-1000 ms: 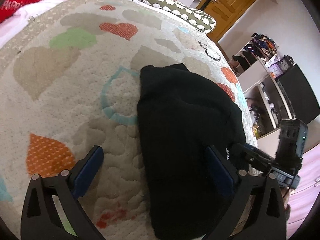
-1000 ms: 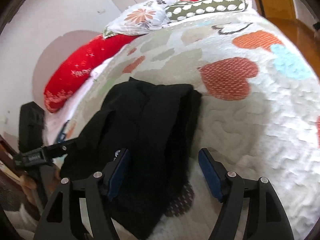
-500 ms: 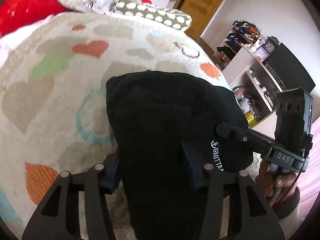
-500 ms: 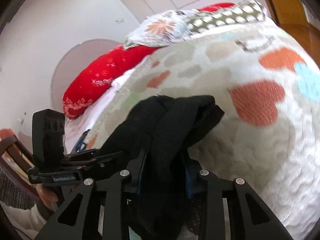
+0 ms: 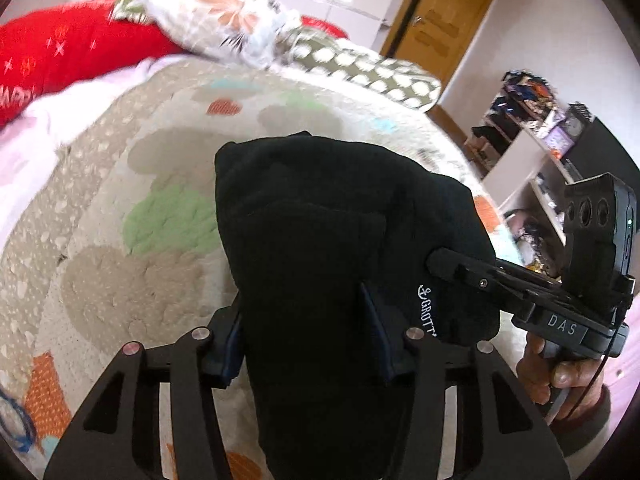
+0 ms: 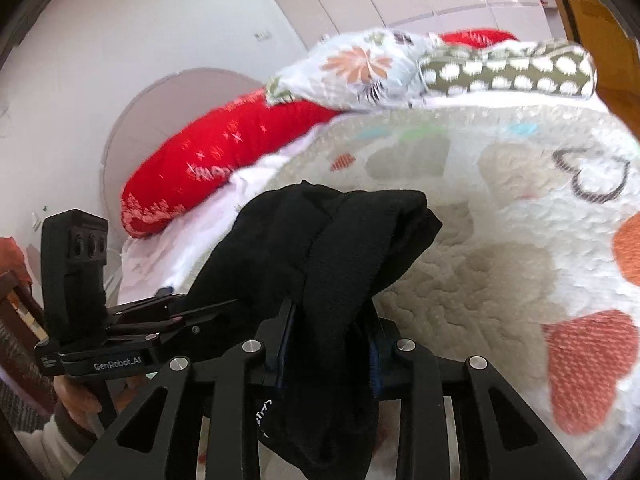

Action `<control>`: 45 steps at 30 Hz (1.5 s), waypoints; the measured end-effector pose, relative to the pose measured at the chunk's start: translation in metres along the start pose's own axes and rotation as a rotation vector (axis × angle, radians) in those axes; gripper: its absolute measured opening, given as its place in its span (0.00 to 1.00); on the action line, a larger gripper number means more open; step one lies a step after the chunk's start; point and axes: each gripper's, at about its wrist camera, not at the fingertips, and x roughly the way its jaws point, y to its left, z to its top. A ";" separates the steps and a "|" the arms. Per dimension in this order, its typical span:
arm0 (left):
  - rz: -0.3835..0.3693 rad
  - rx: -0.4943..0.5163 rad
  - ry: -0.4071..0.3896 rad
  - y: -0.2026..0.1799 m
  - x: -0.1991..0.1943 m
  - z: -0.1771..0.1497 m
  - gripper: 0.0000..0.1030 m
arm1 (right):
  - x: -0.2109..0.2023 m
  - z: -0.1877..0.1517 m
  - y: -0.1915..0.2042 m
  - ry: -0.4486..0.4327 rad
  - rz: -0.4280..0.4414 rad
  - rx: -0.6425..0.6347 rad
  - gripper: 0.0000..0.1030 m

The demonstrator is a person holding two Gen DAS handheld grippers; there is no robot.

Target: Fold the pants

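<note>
The black pants [image 5: 332, 232] are bunched and lifted above the quilted bed cover [image 5: 132, 280]. My left gripper [image 5: 308, 328] is shut on one side of the pants near a white logo. My right gripper [image 6: 332, 340] is shut on the other side of the pants [image 6: 340, 248], and cloth hangs down between its fingers. The right gripper also shows in the left wrist view [image 5: 452, 268], biting the cloth from the right. The left gripper shows in the right wrist view [image 6: 208, 312], at the pants' left edge.
Red [image 5: 68, 52], floral [image 5: 224, 20] and green dotted [image 5: 360, 72] pillows lie at the bed's head. A shelf unit [image 5: 532, 152] and a wooden door [image 5: 440, 28] stand to the right of the bed. A white wall [image 6: 160, 20] is on the left.
Both grippers closed on the pants, which lay flat on the bed a second ago, and lifted them up and toward the pillows.
</note>
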 end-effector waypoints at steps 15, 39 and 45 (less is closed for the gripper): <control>0.054 -0.042 -0.054 -0.003 -0.030 -0.007 0.67 | -0.021 -0.010 -0.007 -0.009 -0.102 0.003 0.44; 0.193 0.007 -0.065 -0.030 -0.034 -0.043 0.76 | -0.008 -0.047 0.030 0.048 -0.266 -0.162 0.47; 0.280 0.040 -0.159 -0.044 -0.056 -0.043 0.76 | -0.039 -0.043 0.044 -0.070 -0.295 -0.136 0.62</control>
